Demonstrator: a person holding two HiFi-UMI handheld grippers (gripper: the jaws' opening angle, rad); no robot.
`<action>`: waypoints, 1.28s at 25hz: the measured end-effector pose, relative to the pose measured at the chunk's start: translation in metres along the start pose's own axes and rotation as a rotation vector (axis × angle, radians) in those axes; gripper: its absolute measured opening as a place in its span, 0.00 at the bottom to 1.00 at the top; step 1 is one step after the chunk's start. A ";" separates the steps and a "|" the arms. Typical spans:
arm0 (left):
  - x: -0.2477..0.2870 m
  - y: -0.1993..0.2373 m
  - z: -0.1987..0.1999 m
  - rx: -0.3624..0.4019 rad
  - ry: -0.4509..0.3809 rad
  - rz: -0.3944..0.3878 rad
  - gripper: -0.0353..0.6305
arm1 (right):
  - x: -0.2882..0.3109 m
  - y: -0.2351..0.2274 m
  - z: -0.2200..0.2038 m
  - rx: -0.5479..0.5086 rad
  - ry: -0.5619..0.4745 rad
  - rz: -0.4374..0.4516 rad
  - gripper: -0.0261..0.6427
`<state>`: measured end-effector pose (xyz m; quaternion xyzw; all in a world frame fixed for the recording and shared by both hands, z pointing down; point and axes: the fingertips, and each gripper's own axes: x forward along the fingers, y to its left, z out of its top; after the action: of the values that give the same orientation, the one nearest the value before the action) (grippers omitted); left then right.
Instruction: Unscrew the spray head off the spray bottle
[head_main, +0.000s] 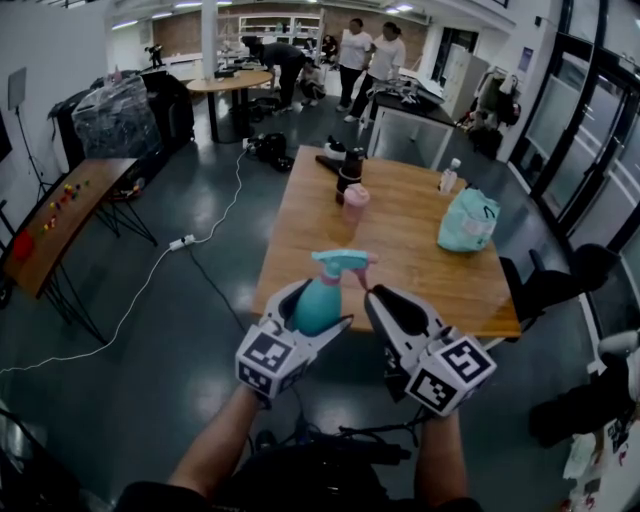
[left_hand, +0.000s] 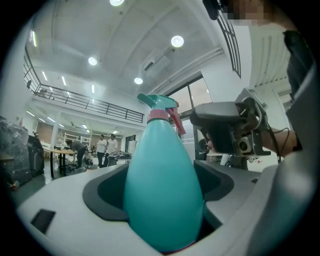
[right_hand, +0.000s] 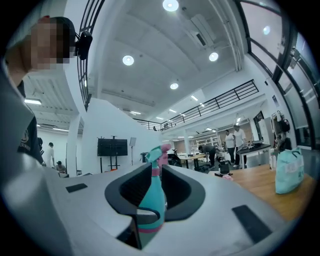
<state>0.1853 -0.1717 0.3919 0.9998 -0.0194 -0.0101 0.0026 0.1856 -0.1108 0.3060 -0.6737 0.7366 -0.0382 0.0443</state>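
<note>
A teal spray bottle (head_main: 318, 303) is held up over the near edge of the wooden table (head_main: 420, 260). My left gripper (head_main: 310, 314) is shut on its body. In the left gripper view the bottle (left_hand: 162, 195) fills the space between the jaws, and its teal spray head (left_hand: 161, 103) with a pink collar and trigger stands upright on top. My right gripper (head_main: 390, 298) hovers just right of the spray head (head_main: 342, 263), pointing at the bottle. In the right gripper view the whole bottle (right_hand: 151, 200) shows small through the narrow gap between the jaws, beyond the right gripper (right_hand: 156, 175), with nothing gripped.
On the table stand a pink cup (head_main: 355, 203), a dark bottle (head_main: 349, 170), a small clear bottle (head_main: 449, 177) and a teal bag (head_main: 467, 220). A white cable (head_main: 150, 270) runs across the floor at left. People stand at the far end of the room.
</note>
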 end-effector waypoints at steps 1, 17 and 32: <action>0.001 -0.001 0.000 0.003 0.001 0.002 0.68 | 0.001 0.006 0.002 -0.010 -0.002 0.020 0.14; 0.004 -0.012 0.002 0.051 0.008 -0.004 0.68 | 0.041 0.012 -0.013 0.031 0.088 -0.013 0.25; 0.009 -0.024 -0.005 0.067 0.039 -0.085 0.68 | 0.043 0.006 -0.020 -0.021 0.114 0.017 0.25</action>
<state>0.1948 -0.1483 0.3961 0.9992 0.0229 0.0101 -0.0308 0.1736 -0.1530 0.3243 -0.6646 0.7441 -0.0682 -0.0046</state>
